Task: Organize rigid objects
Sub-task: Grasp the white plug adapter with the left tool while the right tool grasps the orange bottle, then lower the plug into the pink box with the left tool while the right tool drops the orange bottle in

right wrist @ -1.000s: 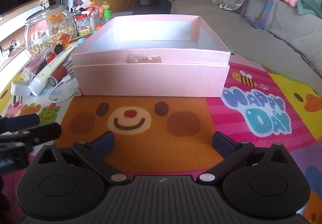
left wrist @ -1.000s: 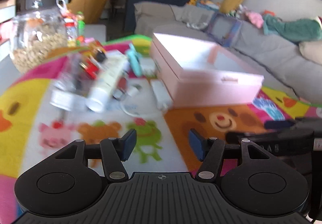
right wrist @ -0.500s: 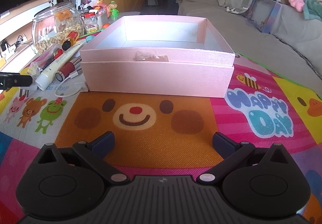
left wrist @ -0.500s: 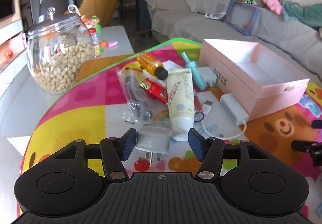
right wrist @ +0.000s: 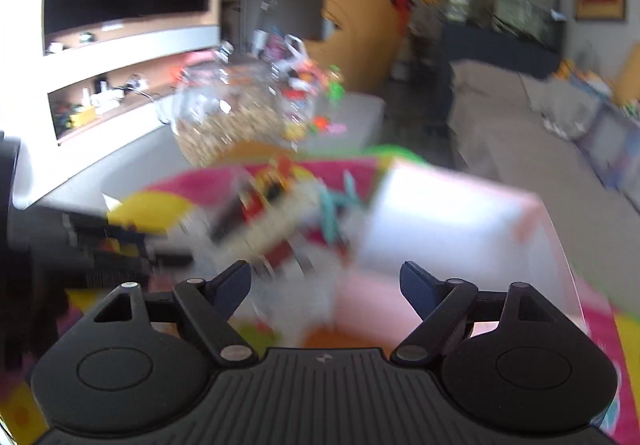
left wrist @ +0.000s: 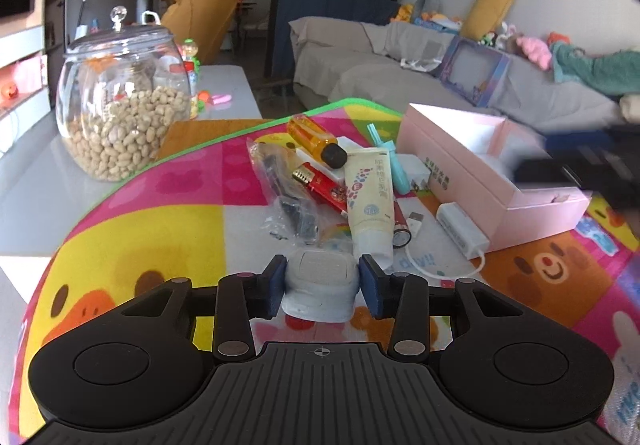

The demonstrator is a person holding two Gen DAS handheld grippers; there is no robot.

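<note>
My left gripper is shut on a white plug adapter, its pads against both sides. Just beyond lies a pile: a white cream tube, a red pack, an orange bottle, a clear bag of dark parts, a teal tool and a white cable adapter. The open pink box stands to their right. My right gripper is open and empty; its view is blurred, with the pink box ahead to the right.
A glass jar of nuts stands on the grey table at the left, off the colourful play mat. The right gripper's dark body hangs over the box's near end. A grey sofa lies behind.
My left gripper moved forward and closed on the white plug adapter. My right gripper swung fast to the left, from facing the box's front toward the pile; its view is now blurred.
</note>
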